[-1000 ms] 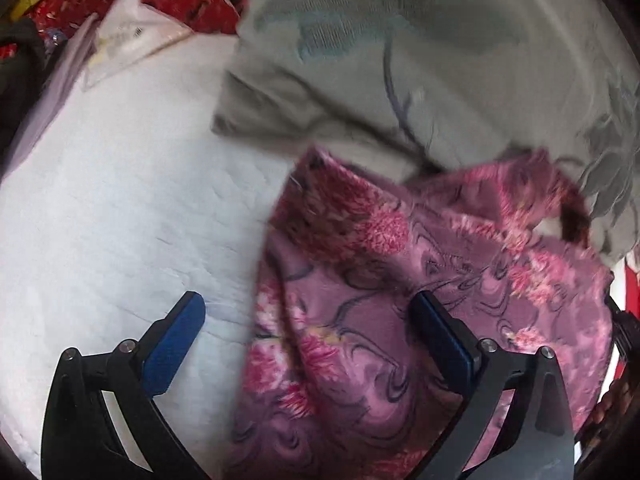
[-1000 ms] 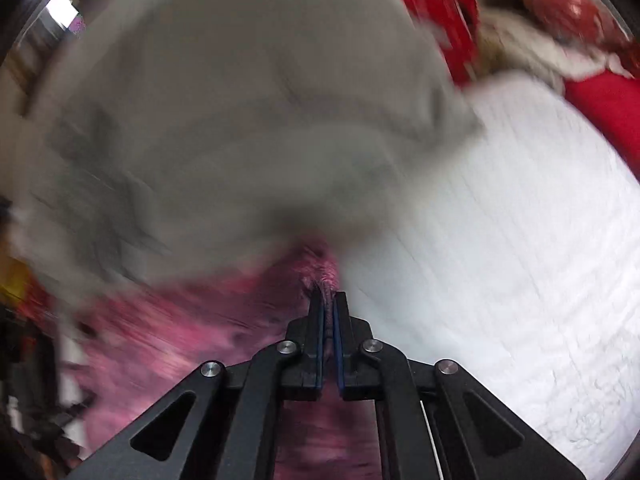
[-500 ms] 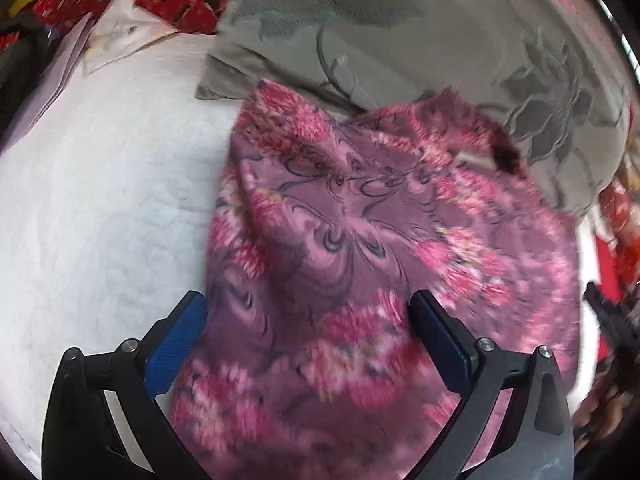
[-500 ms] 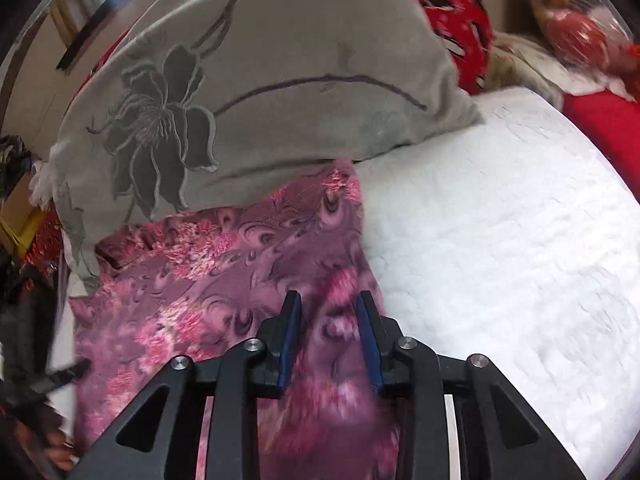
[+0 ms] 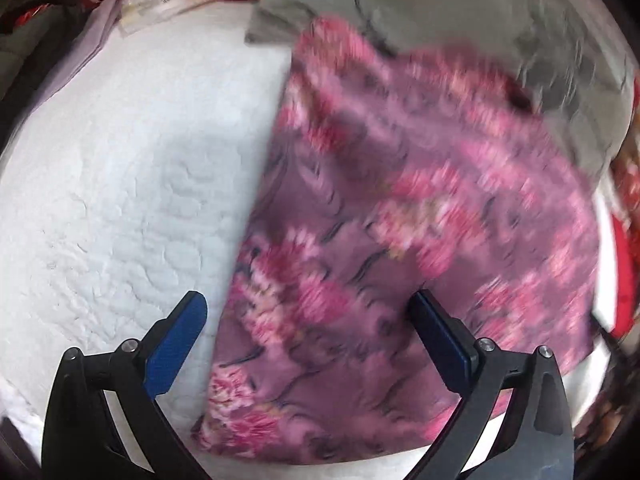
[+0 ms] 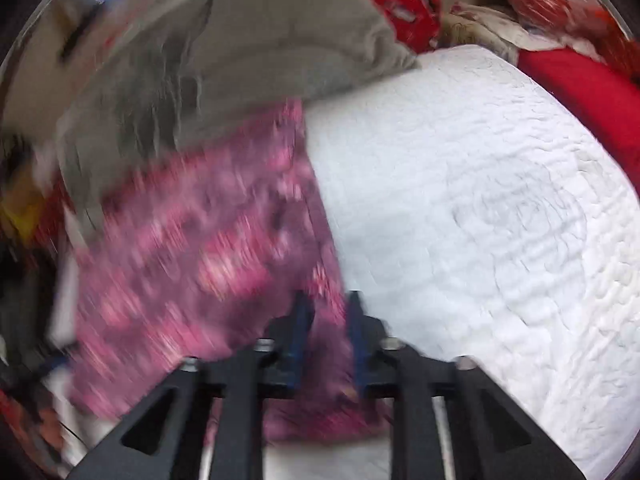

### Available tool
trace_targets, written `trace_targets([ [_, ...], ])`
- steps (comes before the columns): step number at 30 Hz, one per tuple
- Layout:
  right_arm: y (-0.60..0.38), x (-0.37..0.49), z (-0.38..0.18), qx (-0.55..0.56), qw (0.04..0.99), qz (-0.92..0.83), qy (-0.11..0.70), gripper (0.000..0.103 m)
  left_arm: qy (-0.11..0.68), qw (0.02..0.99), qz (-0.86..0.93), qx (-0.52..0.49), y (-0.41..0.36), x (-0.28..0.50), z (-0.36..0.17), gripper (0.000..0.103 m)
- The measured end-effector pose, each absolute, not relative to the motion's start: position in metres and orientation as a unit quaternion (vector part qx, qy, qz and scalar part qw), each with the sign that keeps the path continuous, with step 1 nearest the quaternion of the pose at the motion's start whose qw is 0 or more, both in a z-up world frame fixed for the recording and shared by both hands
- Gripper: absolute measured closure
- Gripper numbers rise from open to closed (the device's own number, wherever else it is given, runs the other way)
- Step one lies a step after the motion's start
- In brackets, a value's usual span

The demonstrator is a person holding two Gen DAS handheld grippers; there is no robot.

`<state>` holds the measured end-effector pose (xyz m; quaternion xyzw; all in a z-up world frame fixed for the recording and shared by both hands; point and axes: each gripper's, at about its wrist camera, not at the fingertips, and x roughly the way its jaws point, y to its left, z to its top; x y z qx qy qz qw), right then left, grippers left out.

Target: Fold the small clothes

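Note:
A small purple garment with pink flowers (image 5: 400,220) lies spread flat on a white quilted surface (image 5: 120,200); its far edge touches a grey pillow. My left gripper (image 5: 308,320) is wide open above the garment's near left part and holds nothing. In the right wrist view the garment (image 6: 200,260) lies to the left, blurred by motion. My right gripper (image 6: 326,320) is partly open, its fingers astride the garment's near right edge, gripping nothing.
A grey pillow with a flower print (image 5: 460,12) (image 6: 240,60) lies behind the garment. Red patterned cloth (image 6: 404,0), a red cloth (image 6: 580,84) and pale folded items (image 5: 156,0) ring the white surface (image 6: 480,220).
My right gripper has opened and let the garment go. The garment has dropped from a bunched heap to lie flat. Both grippers have pulled back toward the near edge.

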<state>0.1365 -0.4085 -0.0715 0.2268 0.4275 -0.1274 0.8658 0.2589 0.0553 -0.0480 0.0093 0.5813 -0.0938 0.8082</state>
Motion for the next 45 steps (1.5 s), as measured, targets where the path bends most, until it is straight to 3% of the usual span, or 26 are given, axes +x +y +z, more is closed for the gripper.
trace_targets([
  [6, -0.382, 0.115, -0.041, 0.197, 0.886, -0.131, 0.4, 0.083, 0.571, 0.815, -0.102, -0.001, 0.059, 0.235, -0.038, 0.001],
  [11, -0.367, 0.121, -0.066, 0.162, 0.857, -0.146, 0.467, 0.077, 0.578, 0.807, -0.098, 0.067, 0.045, 0.221, -0.045, 0.001],
  [16, -0.325, 0.119, -0.022, 0.138, 0.886, -0.108, 0.429, 0.072, 0.573, 0.811, -0.113, 0.003, 0.077, 0.231, -0.016, 0.001],
  [19, -0.27, 0.13, -0.009, 0.085, 0.9, -0.048, 0.425, 0.052, 0.582, 0.806, -0.111, -0.024, 0.1, 0.254, -0.006, 0.001],
  [29, -0.041, 0.171, -0.042, -0.179, 0.874, 0.118, 0.436, 0.051, 0.609, 0.783, -0.115, -0.053, 0.138, 0.297, -0.013, 0.001],
  [37, 0.042, 0.196, -0.079, -0.335, 0.872, 0.063, 0.351, 0.05, 0.639, 0.751, -0.146, -0.082, 0.153, 0.33, -0.022, 0.001],
  [40, 0.05, 0.209, -0.083, -0.361, 0.877, 0.029, 0.315, 0.057, 0.646, 0.739, -0.165, -0.101, 0.146, 0.344, -0.025, 0.001],
  [41, 0.049, 0.213, -0.083, -0.359, 0.882, 0.021, 0.305, 0.081, 0.646, 0.736, -0.171, -0.107, 0.142, 0.348, -0.025, 0.001],
  [42, 0.045, 0.215, -0.081, -0.353, 0.885, 0.017, 0.303, 0.092, 0.647, 0.733, -0.178, -0.112, 0.139, 0.351, -0.026, 0.001],
  [45, 0.025, 0.202, -0.058, -0.308, 0.911, 0.0, 0.274, 0.095, 0.652, 0.717, -0.21, -0.129, 0.117, 0.36, -0.027, 0.001],
])
